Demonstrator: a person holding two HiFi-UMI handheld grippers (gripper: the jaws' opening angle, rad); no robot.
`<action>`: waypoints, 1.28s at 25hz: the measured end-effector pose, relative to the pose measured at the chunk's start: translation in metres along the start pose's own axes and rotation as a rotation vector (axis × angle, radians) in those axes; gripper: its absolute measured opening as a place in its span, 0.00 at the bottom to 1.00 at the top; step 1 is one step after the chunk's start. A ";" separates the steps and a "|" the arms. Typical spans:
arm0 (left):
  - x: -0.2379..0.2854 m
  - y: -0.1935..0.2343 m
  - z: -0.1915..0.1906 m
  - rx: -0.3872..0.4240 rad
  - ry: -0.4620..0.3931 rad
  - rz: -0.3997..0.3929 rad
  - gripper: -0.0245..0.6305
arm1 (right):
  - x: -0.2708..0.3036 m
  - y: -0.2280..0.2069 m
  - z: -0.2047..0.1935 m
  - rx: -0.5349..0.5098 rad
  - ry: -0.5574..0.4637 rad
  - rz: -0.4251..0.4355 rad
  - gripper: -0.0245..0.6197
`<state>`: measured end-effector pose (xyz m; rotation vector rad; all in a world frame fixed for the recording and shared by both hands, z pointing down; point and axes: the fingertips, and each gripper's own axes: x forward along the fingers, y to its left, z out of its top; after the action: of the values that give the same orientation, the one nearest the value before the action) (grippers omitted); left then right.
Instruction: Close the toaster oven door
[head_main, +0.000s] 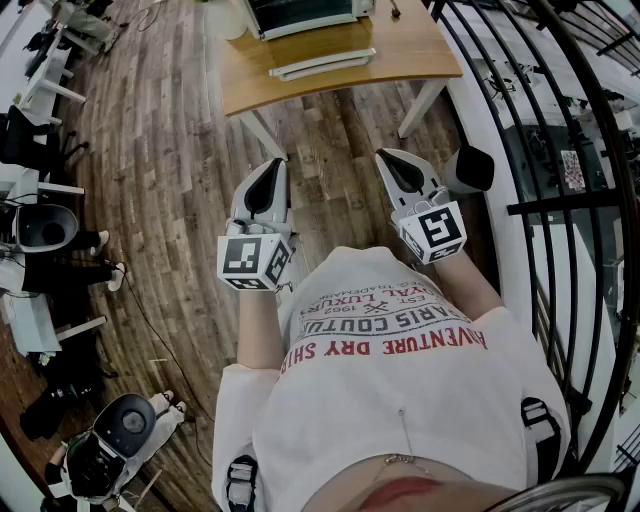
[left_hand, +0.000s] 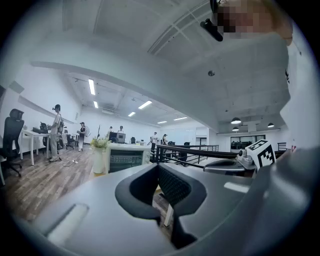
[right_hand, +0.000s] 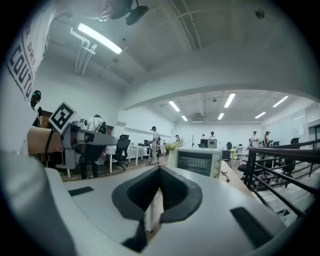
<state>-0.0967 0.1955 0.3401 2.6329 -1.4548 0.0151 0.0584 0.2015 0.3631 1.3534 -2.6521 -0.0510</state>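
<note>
The toaster oven (head_main: 300, 14) stands on a wooden table (head_main: 400, 52) at the top of the head view. Its door (head_main: 322, 63) hangs open, flat in front of it. The oven also shows far ahead in the left gripper view (left_hand: 125, 158) and in the right gripper view (right_hand: 199, 161). Both grippers are held close to the person's body, well short of the table. My left gripper (head_main: 272, 166) is shut with nothing in it. My right gripper (head_main: 386, 156) is shut and empty too. Their jaws point toward the table.
A white vase with flowers (left_hand: 99, 154) stands at the table's left end. A black metal railing (head_main: 560, 200) runs along the right. Desks, office chairs (head_main: 40, 225) and people stand at the left over a wooden floor (head_main: 170, 180).
</note>
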 end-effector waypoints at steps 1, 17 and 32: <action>-0.001 0.003 0.001 -0.001 0.000 0.000 0.06 | 0.002 0.002 0.001 0.000 0.001 -0.001 0.02; 0.011 -0.010 -0.003 -0.020 0.003 0.029 0.06 | -0.008 -0.012 -0.004 0.031 -0.009 0.029 0.02; 0.025 -0.005 -0.043 -0.083 0.083 0.118 0.30 | -0.006 -0.031 -0.039 0.097 0.059 0.054 0.02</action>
<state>-0.0768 0.1824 0.3838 2.4483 -1.5458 0.0731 0.0933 0.1900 0.3979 1.2888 -2.6720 0.1233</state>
